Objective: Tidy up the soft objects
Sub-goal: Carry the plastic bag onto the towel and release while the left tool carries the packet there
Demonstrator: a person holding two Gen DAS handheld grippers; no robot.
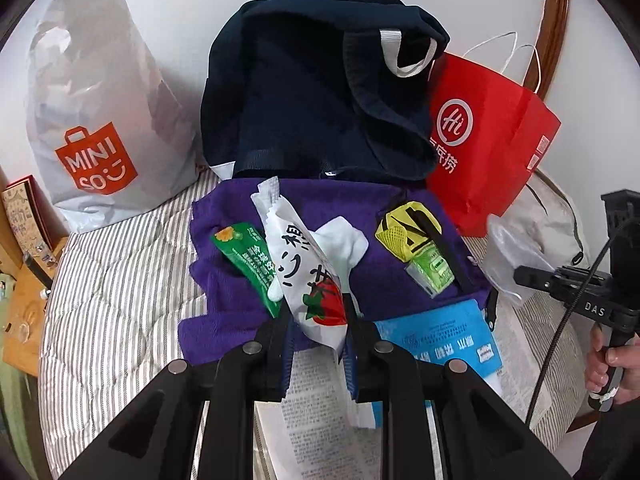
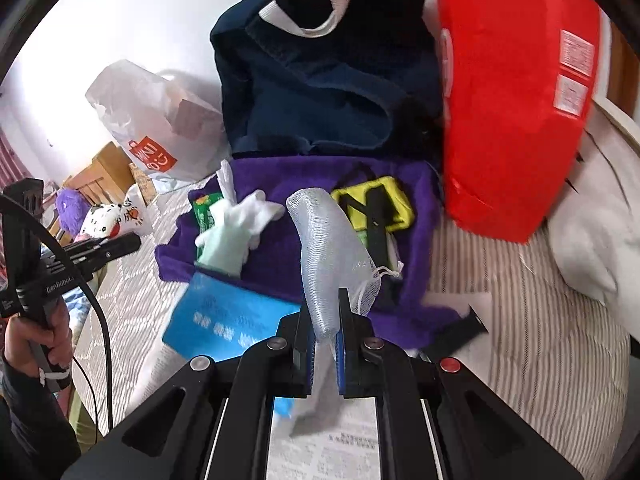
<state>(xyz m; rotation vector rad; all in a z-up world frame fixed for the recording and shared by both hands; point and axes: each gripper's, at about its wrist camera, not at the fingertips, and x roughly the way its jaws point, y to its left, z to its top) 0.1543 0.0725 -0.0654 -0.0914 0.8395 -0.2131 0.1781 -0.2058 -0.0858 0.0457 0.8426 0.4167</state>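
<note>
My left gripper [image 1: 318, 316] is shut on a white snack packet [image 1: 298, 256] with a strawberry print, held above a purple towel [image 1: 384, 284] on the bed. My right gripper [image 2: 323, 316] is shut on a white mesh pouch [image 2: 332, 248] with a drawstring, held above the same towel [image 2: 280, 248]. On the towel lie a green packet [image 1: 248, 264], a white sock [image 1: 344, 246], and a yellow and black strap item [image 1: 412, 228]. The sock [image 2: 236, 220] and yellow item [image 2: 376, 204] also show in the right wrist view. A blue packet [image 1: 448, 336] lies at the towel's near edge.
A navy tote bag [image 1: 320, 92] stands open behind the towel, with a red paper bag [image 1: 488, 136] to its right and a white Miniso bag [image 1: 100, 120] to its left. Printed paper [image 1: 316, 400] lies under the grippers. A white pillow [image 2: 592, 240] lies right. Plush toys [image 2: 100, 216] sit left.
</note>
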